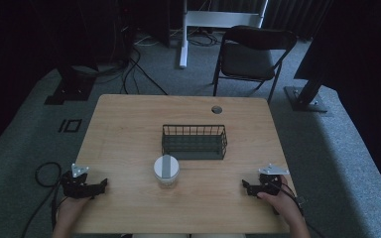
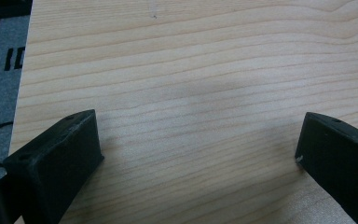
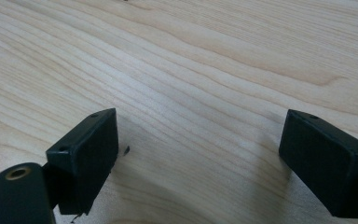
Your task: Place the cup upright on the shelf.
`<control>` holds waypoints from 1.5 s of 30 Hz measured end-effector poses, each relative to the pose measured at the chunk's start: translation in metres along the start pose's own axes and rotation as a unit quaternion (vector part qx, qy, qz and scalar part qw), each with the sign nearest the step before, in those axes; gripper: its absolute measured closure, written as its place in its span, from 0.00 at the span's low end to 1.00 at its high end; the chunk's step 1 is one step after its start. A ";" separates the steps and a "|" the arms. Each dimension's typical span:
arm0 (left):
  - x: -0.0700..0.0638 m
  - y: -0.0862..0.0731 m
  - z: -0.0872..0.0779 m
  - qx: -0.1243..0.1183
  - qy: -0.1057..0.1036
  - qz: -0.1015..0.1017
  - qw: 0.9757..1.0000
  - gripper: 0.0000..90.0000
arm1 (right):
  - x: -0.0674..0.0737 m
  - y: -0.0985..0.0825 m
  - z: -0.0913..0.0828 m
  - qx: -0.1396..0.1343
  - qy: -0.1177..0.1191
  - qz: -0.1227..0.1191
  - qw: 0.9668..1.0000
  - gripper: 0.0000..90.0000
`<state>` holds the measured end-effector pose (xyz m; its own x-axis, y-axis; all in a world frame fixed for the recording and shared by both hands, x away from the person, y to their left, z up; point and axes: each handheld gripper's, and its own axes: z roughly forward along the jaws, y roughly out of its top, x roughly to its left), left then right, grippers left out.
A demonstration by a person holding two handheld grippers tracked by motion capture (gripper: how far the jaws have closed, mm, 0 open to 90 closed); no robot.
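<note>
Both my grippers, left (image 1: 100, 185) & right (image 1: 246, 186), spread, empty. White-lidded clear plastic jar (image 1: 166, 171) at 12: prob light, slick; grab its sides.

The desk (image 1: 129, 139) was pale wood with wavy grain. The wire basket (image 1: 194, 142) was dark green, the jar (image 1: 166, 171) white-lidded with a grey stripe, each hand-held gripper black.

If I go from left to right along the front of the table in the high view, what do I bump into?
Left gripper → jar → right gripper.
</note>
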<state>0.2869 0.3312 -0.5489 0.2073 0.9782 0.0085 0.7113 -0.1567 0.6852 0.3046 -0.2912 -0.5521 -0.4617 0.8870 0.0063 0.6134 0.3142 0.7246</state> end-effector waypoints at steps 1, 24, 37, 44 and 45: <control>0.000 0.000 0.000 0.000 0.000 0.000 1.000 0.00 | 0.000 0.000 0.000 0.000 0.000 0.000 1.000 0.13; 0.000 0.000 0.000 0.000 -0.001 0.000 1.000 0.00 | 0.001 -0.001 -0.001 -0.001 0.004 0.003 1.000 0.13; 0.000 0.000 0.000 0.000 0.000 0.000 1.000 0.00 | 0.012 0.006 0.000 -0.004 0.019 -0.017 1.000 0.13; 0.000 0.000 0.000 0.000 -0.001 0.001 1.000 0.00 | 0.017 0.011 0.002 -0.010 0.027 -0.019 0.999 0.13; 0.000 0.000 0.000 0.000 -0.001 0.000 1.000 0.00 | 0.018 0.012 0.002 -0.011 0.030 -0.021 0.999 0.13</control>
<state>0.2867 0.3312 -0.5490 0.2087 0.9780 0.0082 0.7115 -0.1575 0.6849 0.3045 -0.2709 -0.5449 -0.5250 0.8509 0.0170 0.5794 0.3427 0.7395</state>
